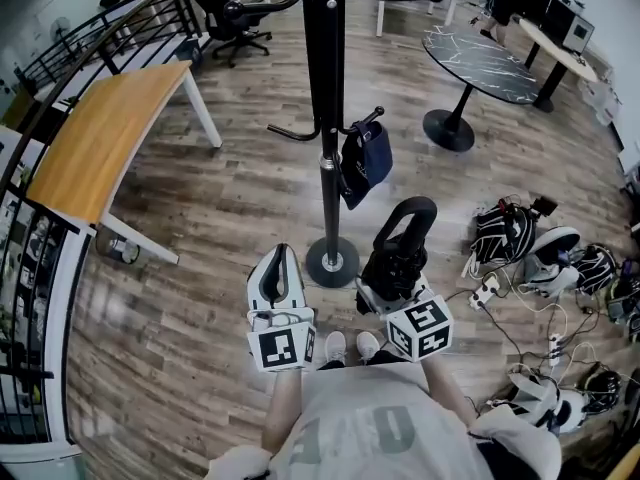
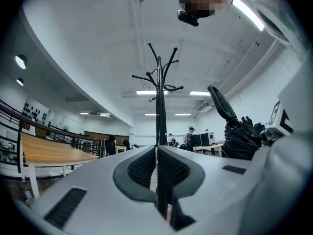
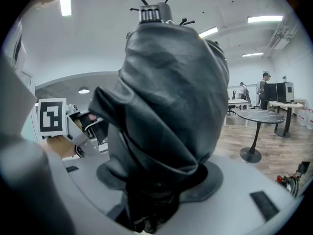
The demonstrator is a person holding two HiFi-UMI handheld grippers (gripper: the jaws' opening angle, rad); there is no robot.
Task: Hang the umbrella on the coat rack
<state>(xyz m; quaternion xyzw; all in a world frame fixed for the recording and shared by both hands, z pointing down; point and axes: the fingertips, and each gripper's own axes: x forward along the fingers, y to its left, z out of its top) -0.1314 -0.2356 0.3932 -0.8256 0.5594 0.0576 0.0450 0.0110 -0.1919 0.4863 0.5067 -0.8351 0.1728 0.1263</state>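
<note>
The black coat rack (image 1: 327,118) stands on its round base straight ahead; its top hooks show in the left gripper view (image 2: 159,82) and just above the umbrella in the right gripper view (image 3: 154,11). A dark blue bag (image 1: 365,158) hangs on one lower hook. My right gripper (image 1: 395,280) is shut on a folded black umbrella (image 1: 405,236), whose fabric (image 3: 166,97) fills the right gripper view. The umbrella's loop handle points up toward the rack, a short way right of the base. My left gripper (image 1: 279,260) is shut and holds nothing; its pads (image 2: 142,168) meet in front of the pole.
A wooden table (image 1: 110,133) stands at the left beside a black railing (image 1: 30,268). A round black table (image 1: 480,63) is at the back right. Bags, helmets and cables (image 1: 530,243) lie on the floor at the right. An office chair (image 1: 235,18) stands far back.
</note>
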